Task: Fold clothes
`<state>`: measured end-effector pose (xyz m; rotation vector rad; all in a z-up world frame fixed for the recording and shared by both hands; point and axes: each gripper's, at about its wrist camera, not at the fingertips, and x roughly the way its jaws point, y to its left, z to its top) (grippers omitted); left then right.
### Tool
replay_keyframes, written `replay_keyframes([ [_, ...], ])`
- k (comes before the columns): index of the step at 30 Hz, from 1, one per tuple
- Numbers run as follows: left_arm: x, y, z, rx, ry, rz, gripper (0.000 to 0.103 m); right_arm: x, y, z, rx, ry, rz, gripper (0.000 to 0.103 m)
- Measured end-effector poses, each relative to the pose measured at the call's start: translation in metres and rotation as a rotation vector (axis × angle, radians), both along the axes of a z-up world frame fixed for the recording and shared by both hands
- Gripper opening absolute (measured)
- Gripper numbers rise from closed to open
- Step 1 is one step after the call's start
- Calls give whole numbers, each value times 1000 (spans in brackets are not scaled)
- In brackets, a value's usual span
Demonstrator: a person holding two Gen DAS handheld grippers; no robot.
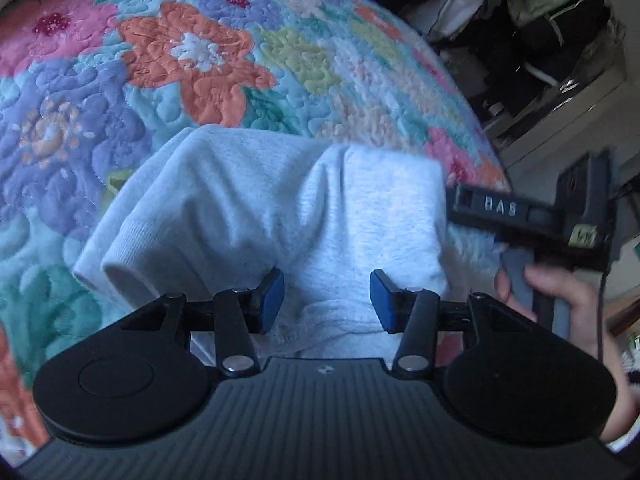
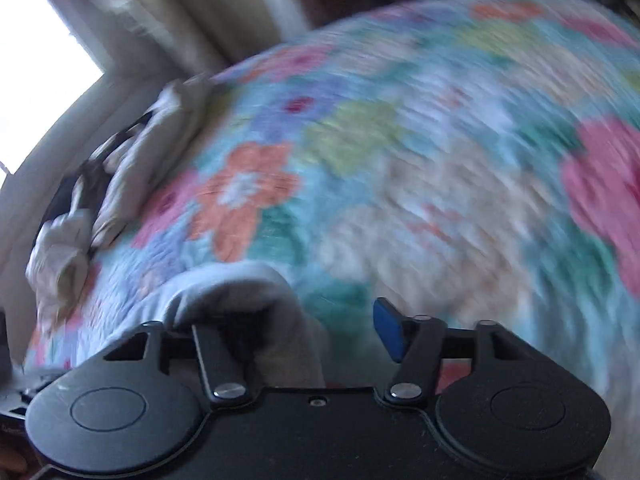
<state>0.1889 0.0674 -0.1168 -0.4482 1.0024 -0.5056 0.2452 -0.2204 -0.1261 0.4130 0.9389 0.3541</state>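
Note:
A light grey sweatshirt lies bunched on the flowered quilt. My left gripper is open, its blue pads standing apart just above the garment's near edge. My right gripper shows in the left wrist view at the garment's right side, held by a hand. In the blurred right wrist view the right gripper is open; grey cloth drapes over its left finger, and only the right blue pad shows.
The quilt covers the bed. Crumpled white and dark clothes lie at the bed's far left edge near a bright window. Dark bags and clutter stand on the floor past the bed's right edge.

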Motion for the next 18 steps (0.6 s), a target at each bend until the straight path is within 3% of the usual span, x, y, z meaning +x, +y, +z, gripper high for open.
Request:
replay_keyframes([
  [2, -5, 0, 0, -23, -21, 0, 47, -17, -16, 1, -1, 41, -96, 66],
  [5, -10, -6, 3, -11, -41, -7, 48, -44, -21, 25, -65, -19, -158, 66],
  [8, -10, -11, 2, -5, -60, -19, 48, -75, -10, 58, -41, -156, -136, 66],
  [10, -10, -12, -1, -20, -59, -15, 48, -90, 3, 65, 48, -171, -85, 65],
  [13, -9, -11, -2, -30, -61, -14, 48, -103, 28, 52, 71, -118, -45, 65],
  [17, -13, 0, 8, 5, -80, 5, 47, -94, 47, 22, -58, -41, -73, 66],
  [18, -15, 8, 14, 11, -99, 24, 47, -91, 45, 15, -64, -37, -83, 57],
])
